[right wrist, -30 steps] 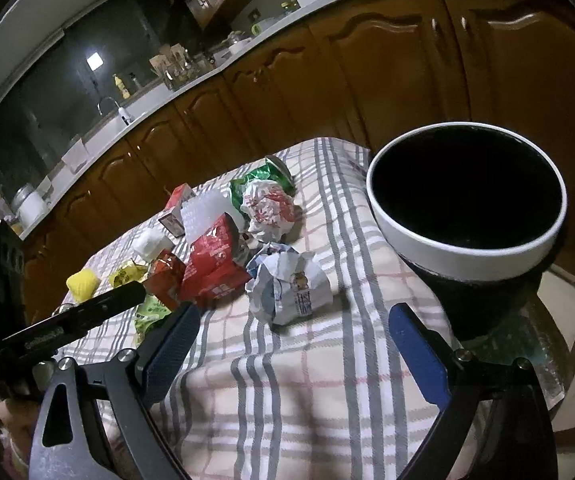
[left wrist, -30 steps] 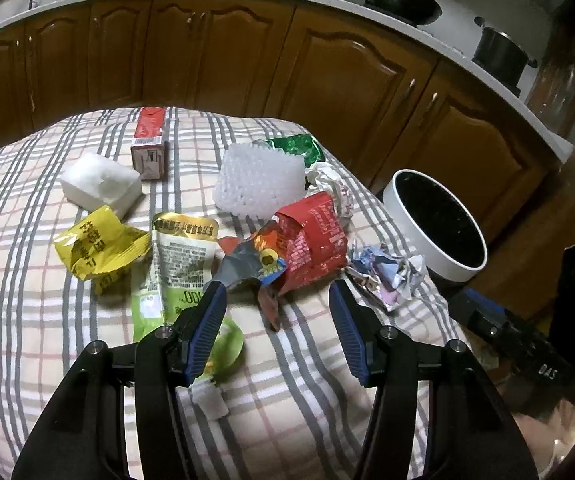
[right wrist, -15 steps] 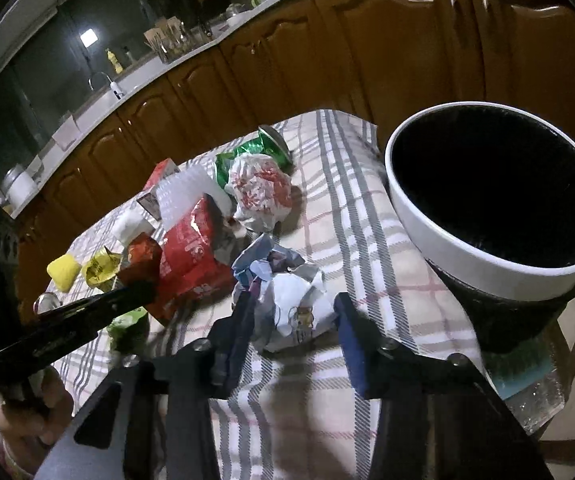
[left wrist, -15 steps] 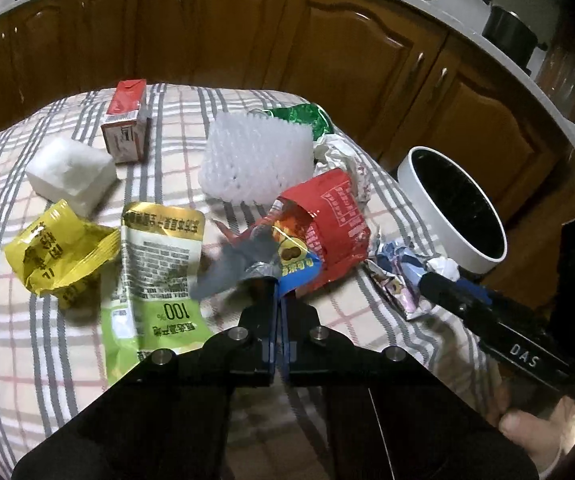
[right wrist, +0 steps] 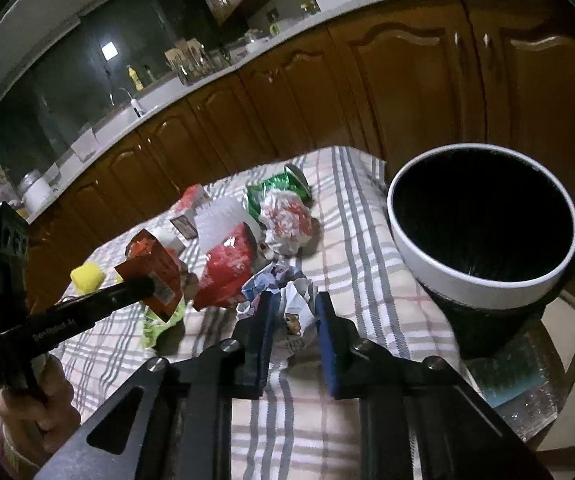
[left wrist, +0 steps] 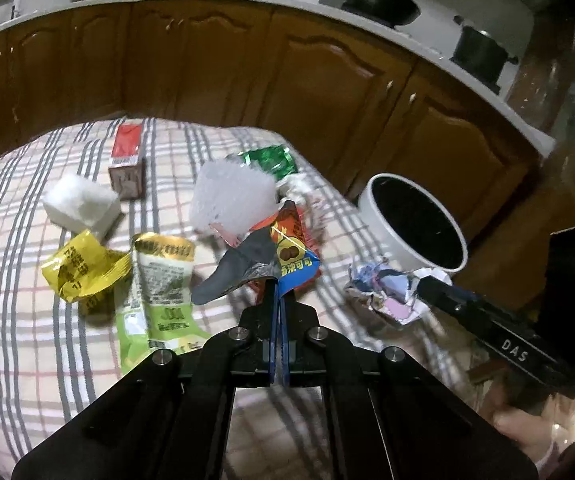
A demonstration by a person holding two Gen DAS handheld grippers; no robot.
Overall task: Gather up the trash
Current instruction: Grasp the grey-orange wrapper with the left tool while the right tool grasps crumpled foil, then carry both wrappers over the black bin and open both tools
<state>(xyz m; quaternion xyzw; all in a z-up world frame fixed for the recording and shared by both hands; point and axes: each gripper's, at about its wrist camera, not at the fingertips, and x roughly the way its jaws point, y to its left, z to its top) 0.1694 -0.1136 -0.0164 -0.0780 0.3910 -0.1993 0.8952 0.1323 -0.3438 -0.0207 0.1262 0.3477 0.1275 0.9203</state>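
Since the earlier frame both claws have closed on litter. At the tabletop's right edge the round white-rimmed bin looks empty; nothing is binned yet. The left claw is clenched on a shiny foil wrapper; the right claw, closing, pinches a crumpled paper ball.

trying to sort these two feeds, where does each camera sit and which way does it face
Left wrist: on the left tool, looking down its fingers at the plaid-clothed table; right tool intrudes.
Right wrist: on the right tool, facing the round white-rimmed black bin; a hand shows.
Shared: bin, crumpled white paper wrapper.
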